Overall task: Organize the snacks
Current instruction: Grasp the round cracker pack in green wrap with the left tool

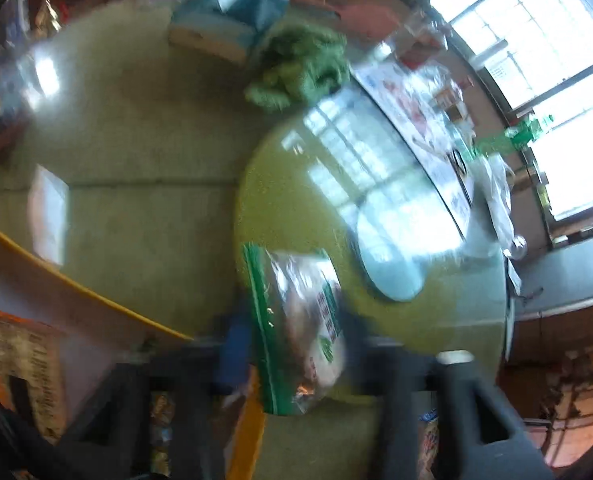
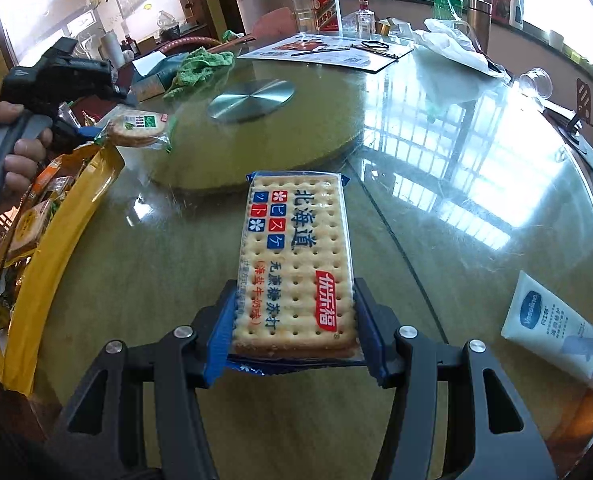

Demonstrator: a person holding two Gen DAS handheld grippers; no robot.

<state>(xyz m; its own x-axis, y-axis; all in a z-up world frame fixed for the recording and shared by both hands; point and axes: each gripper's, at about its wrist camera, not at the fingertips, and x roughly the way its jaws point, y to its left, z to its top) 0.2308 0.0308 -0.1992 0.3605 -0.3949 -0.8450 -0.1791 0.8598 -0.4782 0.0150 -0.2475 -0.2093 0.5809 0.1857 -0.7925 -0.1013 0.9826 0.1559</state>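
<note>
My right gripper (image 2: 294, 332) is shut on a rectangular cracker packet (image 2: 296, 256) with blue ends, held flat just above the glass table. At the far left of the right wrist view a hand (image 2: 12, 156) holds the left gripper over an open yellow snack bag (image 2: 56, 240) with several packets inside. The left wrist view is blurred. There my left gripper (image 1: 300, 348) is shut on a green-edged biscuit packet (image 1: 304, 320), the blue pad against its green edge. That biscuit packet (image 2: 140, 130) hangs by the turntable's near rim. The yellow snack bag's rim (image 1: 96, 300) lies below left.
A round glass turntable (image 2: 280, 148) with a metal disc (image 2: 252, 100) fills the table's middle. Behind it lie a green cloth (image 2: 200, 66), a tissue box (image 2: 156, 76), a clipboard (image 2: 324, 52), bottles (image 2: 326, 8) and a white plastic bag (image 2: 452, 44). A Vaseline tube (image 2: 556, 332) lies near right.
</note>
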